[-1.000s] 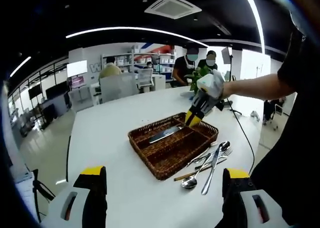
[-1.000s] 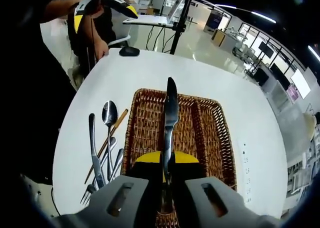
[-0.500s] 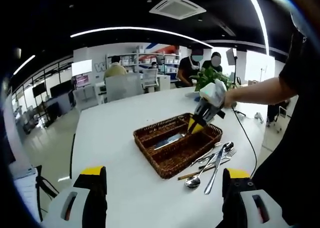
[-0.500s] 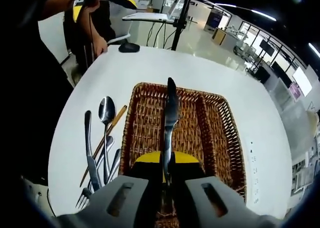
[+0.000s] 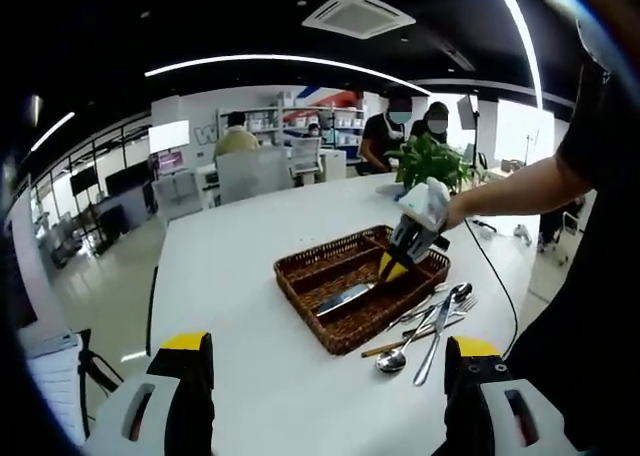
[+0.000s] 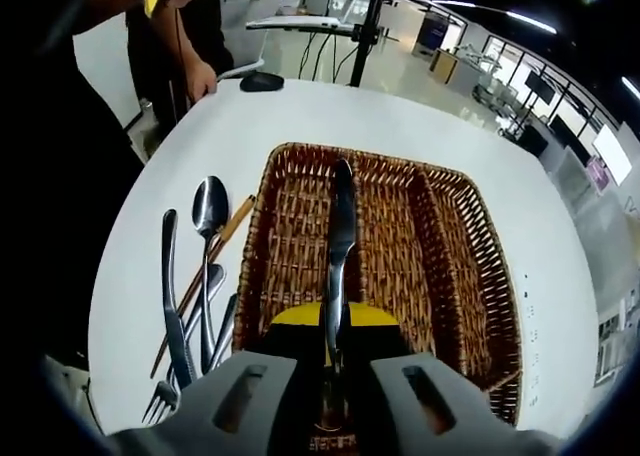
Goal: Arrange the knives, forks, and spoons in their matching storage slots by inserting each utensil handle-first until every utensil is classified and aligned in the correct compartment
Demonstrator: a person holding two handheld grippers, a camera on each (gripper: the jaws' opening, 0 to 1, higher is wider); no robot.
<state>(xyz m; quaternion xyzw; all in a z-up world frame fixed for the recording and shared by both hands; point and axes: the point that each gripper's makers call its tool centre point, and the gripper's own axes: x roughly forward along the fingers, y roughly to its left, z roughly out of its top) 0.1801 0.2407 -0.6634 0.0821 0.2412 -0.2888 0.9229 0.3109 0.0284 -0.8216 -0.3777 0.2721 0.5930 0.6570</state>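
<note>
Wicker makes up the divided basket (image 6: pixel 455 276) on the white tabletop (image 6: pixel 190 146), and the right gripper (image 6: pixel 334 344) grasps a knife (image 6: pixel 339 241) by its handle, blade reaching out over the basket's left compartment. Just left of the basket lie a spoon (image 6: pixel 209 211), another knife (image 6: pixel 172 296) and a fork (image 6: pixel 225 341). The left gripper (image 5: pixel 330 396), jaws released and holding nothing, sits well apart from the basket.

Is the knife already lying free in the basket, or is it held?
Held. The right gripper is shut on the knife, whose blade reaches out over the wicker basket.
</note>
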